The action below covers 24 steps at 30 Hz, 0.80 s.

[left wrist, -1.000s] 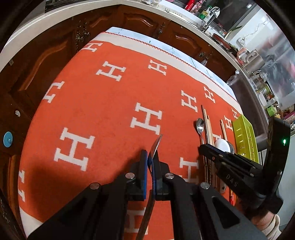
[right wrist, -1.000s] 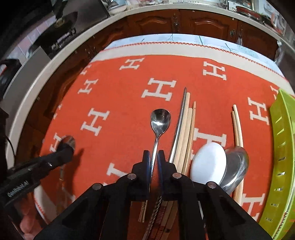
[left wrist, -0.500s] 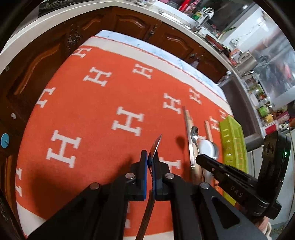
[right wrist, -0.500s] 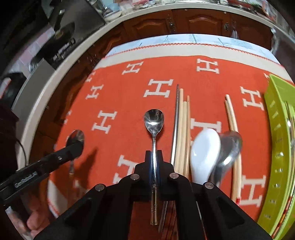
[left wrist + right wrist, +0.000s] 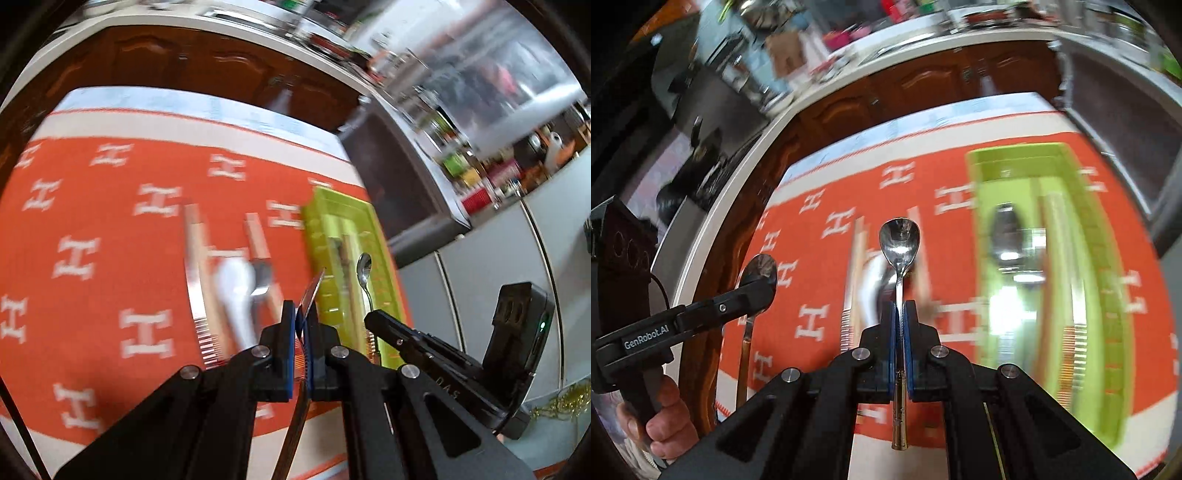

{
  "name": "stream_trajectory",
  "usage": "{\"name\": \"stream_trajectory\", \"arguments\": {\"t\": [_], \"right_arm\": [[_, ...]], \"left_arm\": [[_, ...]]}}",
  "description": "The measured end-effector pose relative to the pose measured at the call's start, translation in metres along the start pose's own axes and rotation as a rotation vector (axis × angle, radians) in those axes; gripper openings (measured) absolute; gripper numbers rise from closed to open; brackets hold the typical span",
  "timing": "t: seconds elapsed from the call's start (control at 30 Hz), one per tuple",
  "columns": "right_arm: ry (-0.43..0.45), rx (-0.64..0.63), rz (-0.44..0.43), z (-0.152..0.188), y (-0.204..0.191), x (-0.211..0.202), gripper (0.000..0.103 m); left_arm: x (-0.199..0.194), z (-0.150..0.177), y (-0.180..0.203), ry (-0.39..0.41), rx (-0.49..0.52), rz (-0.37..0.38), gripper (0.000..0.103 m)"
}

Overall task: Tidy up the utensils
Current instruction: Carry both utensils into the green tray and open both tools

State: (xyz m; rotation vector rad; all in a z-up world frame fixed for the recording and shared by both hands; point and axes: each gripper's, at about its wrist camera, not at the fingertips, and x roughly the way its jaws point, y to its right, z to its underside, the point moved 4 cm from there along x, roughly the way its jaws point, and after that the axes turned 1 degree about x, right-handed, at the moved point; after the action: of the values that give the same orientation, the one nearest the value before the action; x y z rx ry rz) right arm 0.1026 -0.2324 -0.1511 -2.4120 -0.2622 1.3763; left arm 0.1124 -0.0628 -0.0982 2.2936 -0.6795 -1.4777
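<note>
Right wrist: spoon [image 5: 898,243] lengthwise, bowl forward.

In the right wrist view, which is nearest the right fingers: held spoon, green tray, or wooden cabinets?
1. Held spoon, clamped between the right fingers.
2. Green tray, to the right on the orange cloth.
3. Wooden cabinets, beyond the cloth's far edge.

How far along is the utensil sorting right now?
Partly done: the green tray already holds some utensils. In hand: left gripper and right gripper each clamp a spoon. Left: the white spoon and chopsticks on the orange cloth.
</note>
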Motion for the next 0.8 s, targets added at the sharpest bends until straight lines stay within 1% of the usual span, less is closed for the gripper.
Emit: {"name": "stream_trajectory", "arguments": {"t": [0.1, 0.23, 0.33, 0.47, 0.63, 0.8], "right_arm": [[0.032, 0.044, 0.033, -0.004, 0.034, -0.020, 0.003], [0.055, 0.065, 0.067, -0.006, 0.070, -0.035, 0.003], [0.046, 0.081, 0.068, -0.003, 0.089, -0.035, 0.003], [0.011, 0.101, 0.049, 0.006, 0.105, -0.021, 0.003], [-0.023, 0.108, 0.017, 0.014, 0.106, 0.004, 0.003], [-0.041, 0.117, 0.002, 0.006, 0.103, 0.026, 0.003]], "left_arm": [[0.023, -0.011, 0.035, -0.023, 0.015, 0.027, 0.002], [0.059, -0.025, 0.069, -0.040, 0.043, 0.012, 0.002], [0.086, -0.031, 0.082, -0.056, 0.041, -0.003, 0.002], [0.116, -0.039, 0.083, -0.060, 0.042, -0.045, 0.002], [0.140, -0.055, 0.073, -0.049, -0.003, -0.067, 0.002], [0.159, -0.065, 0.062, -0.046, -0.019, -0.095, 0.002]]}}
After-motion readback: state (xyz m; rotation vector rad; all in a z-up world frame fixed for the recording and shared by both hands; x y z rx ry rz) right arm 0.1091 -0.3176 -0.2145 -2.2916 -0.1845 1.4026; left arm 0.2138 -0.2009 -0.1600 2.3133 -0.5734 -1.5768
